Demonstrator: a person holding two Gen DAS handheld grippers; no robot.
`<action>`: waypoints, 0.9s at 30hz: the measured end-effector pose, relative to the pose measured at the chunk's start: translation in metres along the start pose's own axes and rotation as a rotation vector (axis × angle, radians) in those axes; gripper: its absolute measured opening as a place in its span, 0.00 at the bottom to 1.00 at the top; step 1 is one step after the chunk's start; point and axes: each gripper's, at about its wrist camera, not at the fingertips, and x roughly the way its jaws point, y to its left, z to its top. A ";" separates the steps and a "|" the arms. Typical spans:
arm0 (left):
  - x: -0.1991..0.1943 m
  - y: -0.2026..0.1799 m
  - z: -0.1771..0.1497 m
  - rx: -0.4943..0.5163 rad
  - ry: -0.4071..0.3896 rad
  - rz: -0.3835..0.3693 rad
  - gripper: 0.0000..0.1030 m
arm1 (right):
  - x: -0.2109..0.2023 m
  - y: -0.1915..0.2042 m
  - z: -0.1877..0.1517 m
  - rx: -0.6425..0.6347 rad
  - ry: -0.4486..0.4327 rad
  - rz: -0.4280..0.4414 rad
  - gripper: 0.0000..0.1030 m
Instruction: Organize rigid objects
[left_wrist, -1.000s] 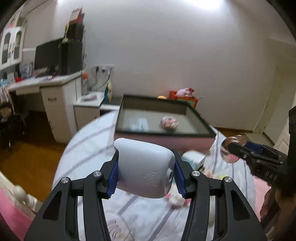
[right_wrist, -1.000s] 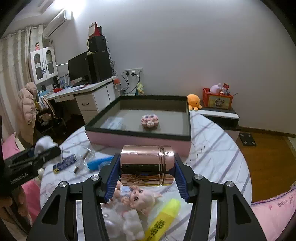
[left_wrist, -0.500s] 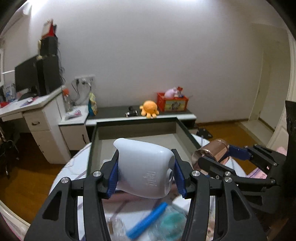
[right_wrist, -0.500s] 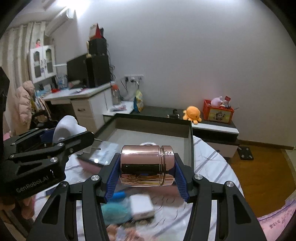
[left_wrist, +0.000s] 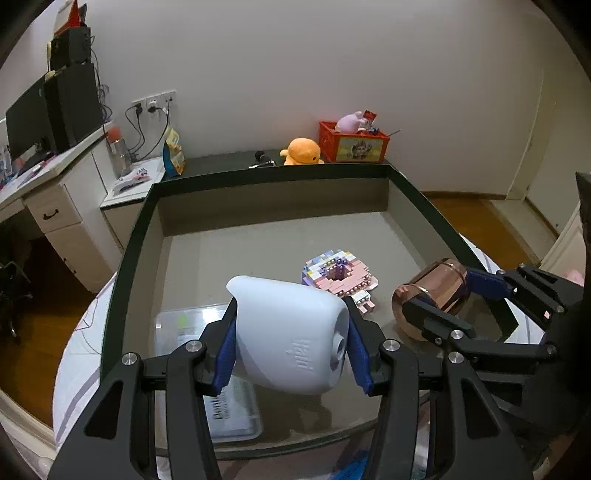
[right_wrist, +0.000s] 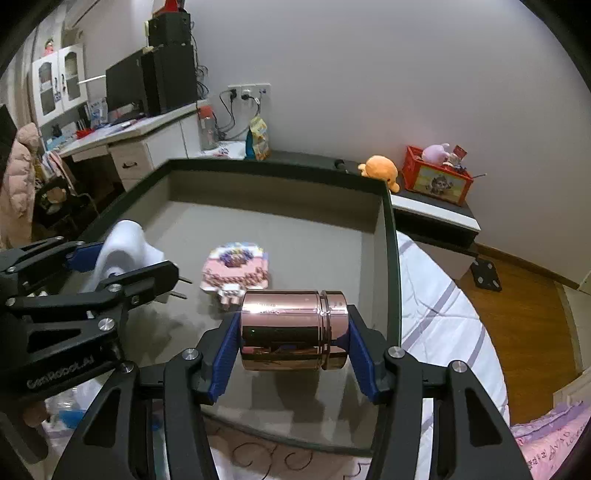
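My left gripper (left_wrist: 291, 347) is shut on a white rounded plastic device (left_wrist: 288, 341), held above the near left part of a large dark-rimmed box (left_wrist: 129, 258). My right gripper (right_wrist: 293, 339) is shut on a copper-coloured metal canister (right_wrist: 293, 328), lying crosswise between the blue pads over the box's near right part. In the left wrist view the canister (left_wrist: 432, 295) and right gripper (left_wrist: 443, 302) hang to the right. In the right wrist view the white device (right_wrist: 123, 251) and left gripper (right_wrist: 110, 262) are at the left. A pink brick-built toy (left_wrist: 340, 277) (right_wrist: 236, 269) lies on the box floor.
A flat clear plastic case (left_wrist: 207, 369) lies in the box's near left corner. The box sits on a round table with a striped white cloth (right_wrist: 443, 325). Behind it stand a low dark shelf with an orange plush (left_wrist: 301, 151) and a red crate (left_wrist: 352, 142); a desk (left_wrist: 44, 173) is at left.
Both grippers have moved forward from over the cluttered cloth to over the open box, and slightly down. Each keeps its object clamped. The box now fills both views.
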 end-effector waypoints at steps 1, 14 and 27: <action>0.001 0.001 -0.001 -0.005 0.002 0.003 0.51 | 0.001 0.000 -0.001 -0.001 0.000 -0.004 0.54; -0.075 0.015 -0.013 -0.067 -0.154 0.004 0.88 | -0.059 0.013 0.001 -0.003 -0.138 -0.067 0.85; -0.257 0.019 -0.105 -0.106 -0.449 0.148 1.00 | -0.238 0.061 -0.068 0.034 -0.448 -0.087 0.88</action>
